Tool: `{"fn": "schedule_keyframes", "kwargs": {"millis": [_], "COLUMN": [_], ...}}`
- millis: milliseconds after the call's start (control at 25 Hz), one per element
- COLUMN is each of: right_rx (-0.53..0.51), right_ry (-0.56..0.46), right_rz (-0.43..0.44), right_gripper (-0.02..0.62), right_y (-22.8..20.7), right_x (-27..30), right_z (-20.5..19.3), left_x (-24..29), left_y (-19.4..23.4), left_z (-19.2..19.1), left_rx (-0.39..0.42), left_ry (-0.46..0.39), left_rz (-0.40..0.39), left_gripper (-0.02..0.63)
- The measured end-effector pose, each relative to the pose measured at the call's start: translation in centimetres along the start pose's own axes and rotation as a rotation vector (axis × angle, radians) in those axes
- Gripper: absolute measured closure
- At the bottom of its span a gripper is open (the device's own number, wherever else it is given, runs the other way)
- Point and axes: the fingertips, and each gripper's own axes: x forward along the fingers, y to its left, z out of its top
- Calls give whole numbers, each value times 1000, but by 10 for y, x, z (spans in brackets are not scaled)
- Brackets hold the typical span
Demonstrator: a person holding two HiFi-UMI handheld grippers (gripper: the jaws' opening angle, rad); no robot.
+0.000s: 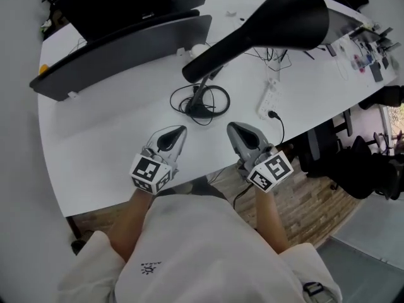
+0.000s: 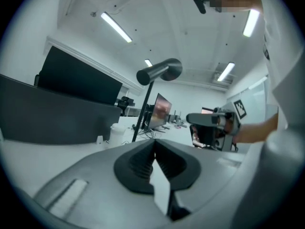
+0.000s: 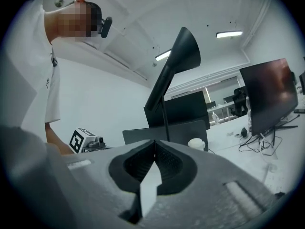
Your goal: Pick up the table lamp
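The black table lamp stands on the white table; its cone shade leans over its slim stem, and its small base sits inside a loop of black cable. My left gripper is near the front edge, just left of the base and short of it, jaws shut and empty. My right gripper mirrors it on the right, also shut and empty. The left gripper view shows the lamp shade ahead past the closed left gripper. In the right gripper view the shade rises above the closed right gripper.
A white power strip with a plugged cord lies right of the lamp base. A long dark divider panel runs across the table behind it, with a white cup near it. Small clutter covers the far right end. Dark chairs stand beside the table.
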Motion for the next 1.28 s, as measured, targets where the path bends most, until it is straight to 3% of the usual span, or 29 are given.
{"fn": "schedule_keyframes", "kwargs": {"millis": [360, 920, 960, 1000, 1280], "right_rx": [-99, -150, -147, -145, -157], "right_ry": [13, 19, 22, 25, 20], "right_rz": [114, 188, 194, 202, 224], "right_gripper": [592, 584, 576, 511, 506], "right_y": [-21, -35, -36, -37, -45], "right_x": [33, 76, 78, 80, 93], "right_z": [15, 5, 4, 3, 1], "left_x": [39, 97, 101, 105, 119], "left_y": [28, 51, 52, 55, 74], "left_z": [-17, -62, -64, -66, -72], "left_rx": [-9, -1, -6, -10, -14], "left_ry": [-19, 19, 19, 17, 3], "left_rz": [145, 210, 215, 222, 287], "left_gripper": [581, 529, 521, 512, 495]}}
